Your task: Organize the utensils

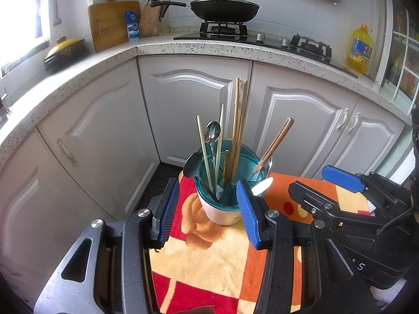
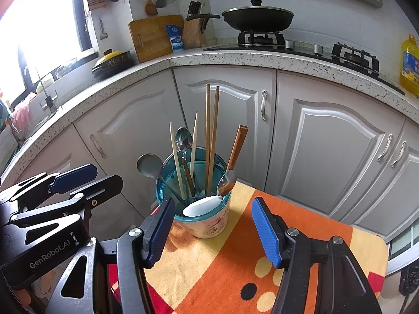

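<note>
left wrist view, utensil cup (image 1: 222, 210) base hidden behind left tool (image 1: 209, 209)

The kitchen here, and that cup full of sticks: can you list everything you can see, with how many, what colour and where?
utensil cup: one, cream with a teal insert, on the cloth
chopsticks: several, pale and brown wood, upright in the cup
metal spoons: at least three, silver, in the cup
white spoon: one, lying across the cup's rim
patterned cloth: one, orange, red and yellow, under the cup
lidded pan: one, black, on the stove
cutting board: one, wooden, against the wall
knife block: one, wooden, beside the board
oil bottle: one, yellow, on the counter's right end
left gripper: blue pads, open, empty, before the cup
right gripper: blue pads, open, empty
</note>
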Demonstrator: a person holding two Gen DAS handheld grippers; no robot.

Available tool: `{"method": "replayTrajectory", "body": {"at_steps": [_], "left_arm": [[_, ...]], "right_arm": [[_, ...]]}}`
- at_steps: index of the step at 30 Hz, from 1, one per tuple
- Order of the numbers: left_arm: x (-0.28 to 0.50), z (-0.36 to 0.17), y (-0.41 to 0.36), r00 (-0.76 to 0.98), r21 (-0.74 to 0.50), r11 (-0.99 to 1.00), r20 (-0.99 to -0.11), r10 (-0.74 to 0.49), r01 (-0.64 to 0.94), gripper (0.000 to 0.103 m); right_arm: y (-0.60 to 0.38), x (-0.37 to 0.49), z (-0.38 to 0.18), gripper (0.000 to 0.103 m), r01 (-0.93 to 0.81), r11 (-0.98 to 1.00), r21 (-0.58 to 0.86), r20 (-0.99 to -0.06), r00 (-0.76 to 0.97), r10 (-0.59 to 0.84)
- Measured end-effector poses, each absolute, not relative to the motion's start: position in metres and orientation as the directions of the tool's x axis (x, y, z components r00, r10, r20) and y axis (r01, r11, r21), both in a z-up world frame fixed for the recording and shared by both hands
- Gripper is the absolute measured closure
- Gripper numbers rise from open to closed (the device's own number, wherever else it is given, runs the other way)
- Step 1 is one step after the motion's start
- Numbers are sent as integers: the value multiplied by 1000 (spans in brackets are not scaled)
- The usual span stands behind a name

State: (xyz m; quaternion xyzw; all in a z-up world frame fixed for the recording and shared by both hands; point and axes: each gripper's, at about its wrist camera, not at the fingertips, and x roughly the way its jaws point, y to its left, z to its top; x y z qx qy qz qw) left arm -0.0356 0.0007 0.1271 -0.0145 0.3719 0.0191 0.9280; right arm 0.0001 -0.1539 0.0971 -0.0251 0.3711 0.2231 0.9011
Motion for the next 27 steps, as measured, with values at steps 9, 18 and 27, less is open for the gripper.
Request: {"method": "replayTrajectory", "body": {"at_steps": [9,18,27], "left_arm": [[-36,127,1,722,-15,999,-691,24,-47,58],[-34,125,0,718,-12,999,-695,27,-49,58],[-35,119,-2,724,-14,999,-690,21,-43,58]], "right_arm": [[-153,1,97,43,-425,897,118,-684,620,384],[-152,0,92,43,-425,897,121,-691,613,383],[-164,2,85,42,-406,904,135,-691,615,379]]}}
